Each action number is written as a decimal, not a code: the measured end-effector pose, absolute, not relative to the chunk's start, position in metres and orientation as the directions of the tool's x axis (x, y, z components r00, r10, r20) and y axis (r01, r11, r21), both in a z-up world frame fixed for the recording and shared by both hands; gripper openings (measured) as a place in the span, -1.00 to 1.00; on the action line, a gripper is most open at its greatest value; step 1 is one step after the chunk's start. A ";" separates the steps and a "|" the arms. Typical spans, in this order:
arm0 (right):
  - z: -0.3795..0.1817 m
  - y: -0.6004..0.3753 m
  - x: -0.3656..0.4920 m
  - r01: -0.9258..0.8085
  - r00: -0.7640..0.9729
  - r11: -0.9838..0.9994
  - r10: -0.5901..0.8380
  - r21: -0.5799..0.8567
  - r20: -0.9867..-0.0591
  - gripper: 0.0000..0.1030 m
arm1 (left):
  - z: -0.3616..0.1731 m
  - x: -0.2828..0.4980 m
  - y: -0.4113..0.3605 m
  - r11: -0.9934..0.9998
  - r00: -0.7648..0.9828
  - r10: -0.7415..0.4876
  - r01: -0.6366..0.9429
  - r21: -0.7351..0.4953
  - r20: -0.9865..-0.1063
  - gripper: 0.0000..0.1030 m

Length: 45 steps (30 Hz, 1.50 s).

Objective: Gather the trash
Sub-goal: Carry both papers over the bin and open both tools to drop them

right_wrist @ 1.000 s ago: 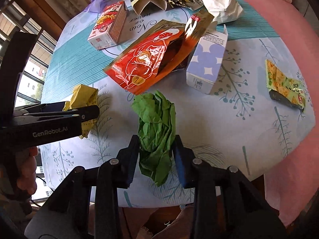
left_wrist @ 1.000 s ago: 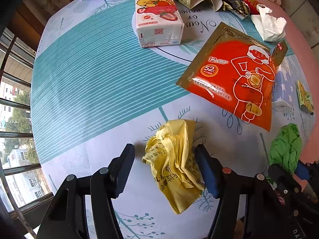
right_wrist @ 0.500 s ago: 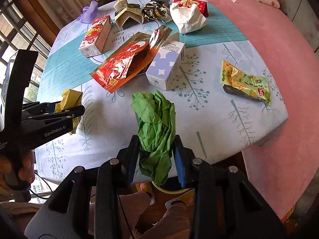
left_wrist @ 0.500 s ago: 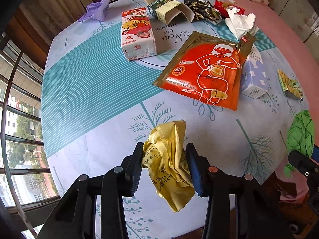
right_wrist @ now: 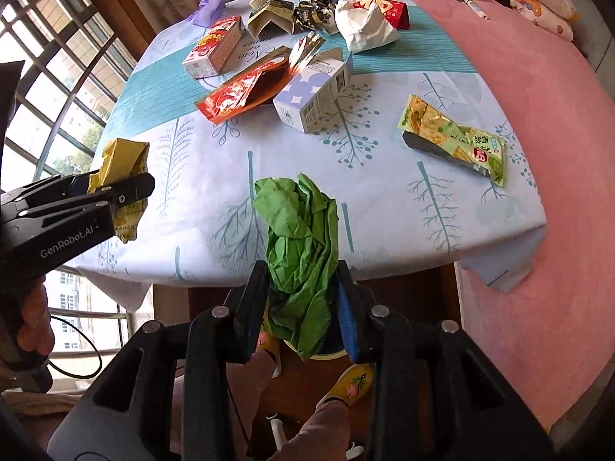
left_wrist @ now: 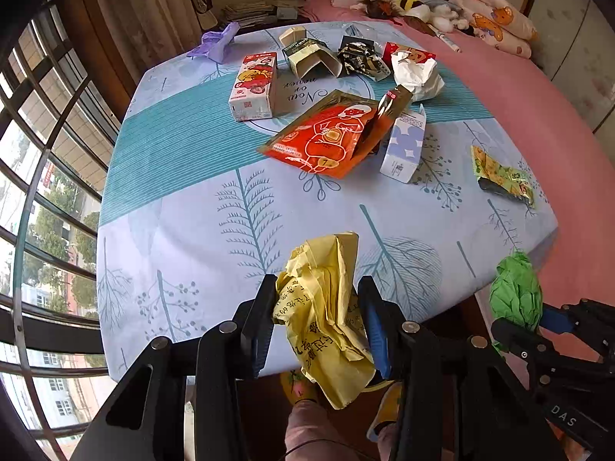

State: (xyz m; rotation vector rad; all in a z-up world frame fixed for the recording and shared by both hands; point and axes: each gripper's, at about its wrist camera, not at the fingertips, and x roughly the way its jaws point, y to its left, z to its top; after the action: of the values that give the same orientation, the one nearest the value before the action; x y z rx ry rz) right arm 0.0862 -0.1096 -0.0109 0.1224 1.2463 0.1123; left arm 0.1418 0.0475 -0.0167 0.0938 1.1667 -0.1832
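Left tool (left_wrist: 317,307) now clamped on yellow wrapper (left_wrist: 326,315), right tool (right_wrist: 301,296) still gripping green paper (right_wrist: 303,253), both lifted off the tablecloth (left_wrist: 230,199)

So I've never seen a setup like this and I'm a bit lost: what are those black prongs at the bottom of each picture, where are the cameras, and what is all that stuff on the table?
Each pair of black prongs is a hand-held gripper: a person holds one in each hand, with a wide-angle camera on each looking along its two fingers.

In the left-hand view, the left hand-held gripper is shut on a crumpled yellow paper wrapper.

In the right-hand view, the right hand-held gripper is shut on a crumpled green paper wad.

On the blue tree-print tablecloth lie more litter: a red foil pouch, a red-and-white carton, a purple-dotted white box, a green snack packet and a crumpled white paper.
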 end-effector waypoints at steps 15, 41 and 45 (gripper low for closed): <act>-0.077 -0.163 0.015 -0.127 0.185 0.961 0.267 0.247 -0.946 -0.41 | -0.074 0.037 -0.005 0.996 0.324 0.013 0.074 0.039 -0.946 -0.18; -0.406 -0.165 0.013 0.096 0.120 0.959 0.253 0.265 -0.960 -0.09 | -0.392 0.052 -0.008 0.997 0.193 -0.072 0.054 -0.062 -0.979 0.63; -0.436 -0.168 0.017 0.111 0.138 0.953 0.265 0.281 -0.954 0.33 | -0.411 0.055 -0.001 0.997 0.182 -0.070 0.053 -0.061 -0.981 0.69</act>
State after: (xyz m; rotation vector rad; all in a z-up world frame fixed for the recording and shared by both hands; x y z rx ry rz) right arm 0.0168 -0.1678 -0.4361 0.3156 1.4350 0.1141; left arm 0.0551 -0.0010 -0.4114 -0.0143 1.3846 -0.0872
